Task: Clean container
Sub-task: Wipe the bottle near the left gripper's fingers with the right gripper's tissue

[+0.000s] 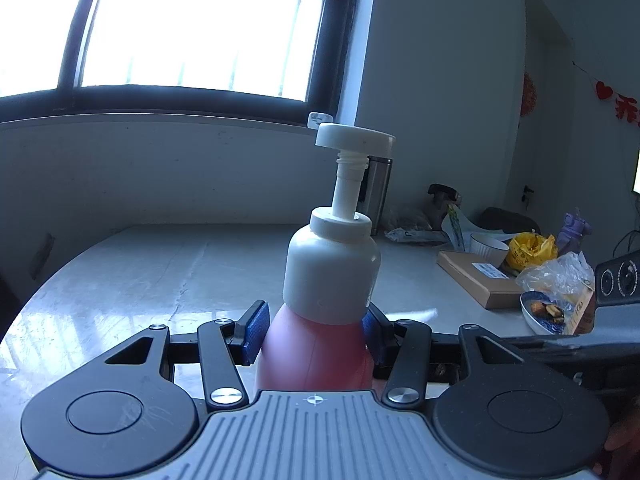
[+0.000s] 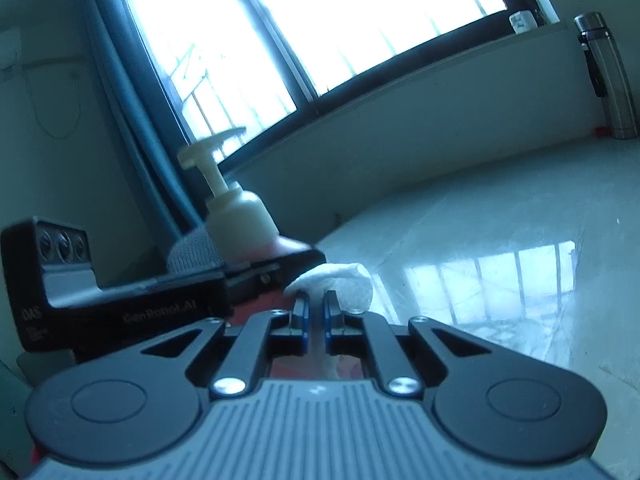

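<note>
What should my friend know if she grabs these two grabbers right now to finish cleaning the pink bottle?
Left gripper: shut on the pink pump bottle, holding it upright above the white table.
Right gripper: shut on a white wipe, right beside the bottle's lower body.
Done: bottle held, wipe in hand. How much is already wiped cannot be told.
Left: rub the wipe over the bottle, then set both down.

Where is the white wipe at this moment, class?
In the right wrist view, the white wipe is pinched at the right gripper's fingertips, just right of the pink pump bottle held by the left gripper above the glossy table.
</note>
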